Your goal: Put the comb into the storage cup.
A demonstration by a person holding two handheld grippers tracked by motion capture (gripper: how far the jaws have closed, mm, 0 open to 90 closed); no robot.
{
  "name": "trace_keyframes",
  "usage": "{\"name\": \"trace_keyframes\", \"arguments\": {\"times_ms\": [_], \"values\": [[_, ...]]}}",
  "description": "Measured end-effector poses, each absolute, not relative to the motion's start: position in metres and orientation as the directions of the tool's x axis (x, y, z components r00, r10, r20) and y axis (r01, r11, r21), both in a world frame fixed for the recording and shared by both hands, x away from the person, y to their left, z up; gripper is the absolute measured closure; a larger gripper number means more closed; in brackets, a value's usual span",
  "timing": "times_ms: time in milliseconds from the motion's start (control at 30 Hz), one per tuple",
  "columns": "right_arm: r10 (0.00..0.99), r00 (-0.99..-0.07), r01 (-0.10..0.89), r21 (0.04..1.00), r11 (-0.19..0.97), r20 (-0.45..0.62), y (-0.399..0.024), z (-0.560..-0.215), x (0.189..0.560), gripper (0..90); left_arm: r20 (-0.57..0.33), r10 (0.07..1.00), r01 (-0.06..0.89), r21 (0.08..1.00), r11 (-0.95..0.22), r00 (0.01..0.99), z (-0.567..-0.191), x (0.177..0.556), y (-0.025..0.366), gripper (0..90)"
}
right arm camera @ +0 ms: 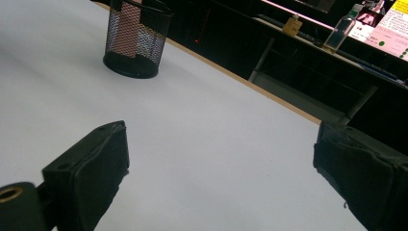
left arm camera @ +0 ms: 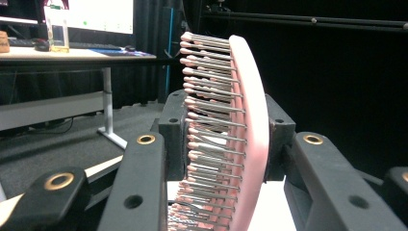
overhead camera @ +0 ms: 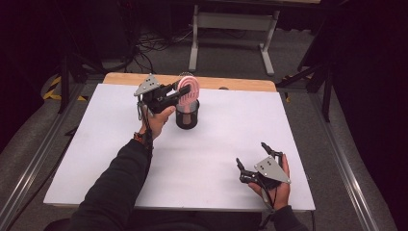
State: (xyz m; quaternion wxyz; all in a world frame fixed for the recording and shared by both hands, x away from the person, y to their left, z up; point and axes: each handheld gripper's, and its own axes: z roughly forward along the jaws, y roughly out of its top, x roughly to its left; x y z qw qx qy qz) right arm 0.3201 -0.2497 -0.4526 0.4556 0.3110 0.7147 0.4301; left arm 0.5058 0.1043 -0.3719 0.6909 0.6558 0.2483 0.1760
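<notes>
Nearest me, by the front edge of the white surface [overhead camera: 202, 163] toward its right corner, my right gripper [overhead camera: 254, 159] sits low in the right hand [overhead camera: 279, 187]. Its two black jaws stand wide apart with nothing between them, only bare white surface showing in the gap in the right gripper view.

Farther in, toward the back edge and a little left of the middle, I see the black mesh cup [overhead camera: 187, 115] standing upright on the surface. In the right gripper view the cup [right arm camera: 137, 41] has something pinkish showing through its mesh, the lower part of the brush inside it.

My left gripper [overhead camera: 179, 94], held in the left hand [overhead camera: 159, 120], reaches the cup from the left and sits above its rim. Its jaws are closed in on the pink hairbrush [overhead camera: 188, 89], whose head rises out of the cup. In the left gripper view the hairbrush [left arm camera: 250, 130] stands between the two pads, bristles to one side, pink back to the other, and I cannot tell how firmly it is pinched.

Beyond the surface's back edge runs a strip of wooden tabletop [overhead camera: 240, 83].
</notes>
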Motion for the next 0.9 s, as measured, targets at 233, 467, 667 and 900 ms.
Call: {"name": "trace_keyframes", "arguments": {"times_ms": [233,467,667,900], "values": [[0.832,-0.394,0.063,0.892,0.449,-0.391,-0.249,-0.453,0.321,6.8,-0.124,0.574,0.102,0.992,0.070,0.809,-0.378,0.506,0.103,62.8],[0.816,-0.394,0.068,0.872,0.485,-0.423,-0.246,-0.455,0.321,7.5,-0.136,0.579,0.114,0.991,0.073,0.804,-0.383,0.507,0.103,62.6],[0.813,-0.397,0.072,0.868,0.491,-0.426,-0.245,-0.456,0.321,7.5,-0.129,0.585,0.113,0.992,0.064,0.800,-0.382,0.506,0.100,62.3],[0.803,-0.390,0.081,0.851,0.518,-0.451,-0.244,-0.457,0.321,7.5,-0.110,0.610,0.106,0.993,0.043,0.785,-0.381,0.510,0.103,60.6]]}}
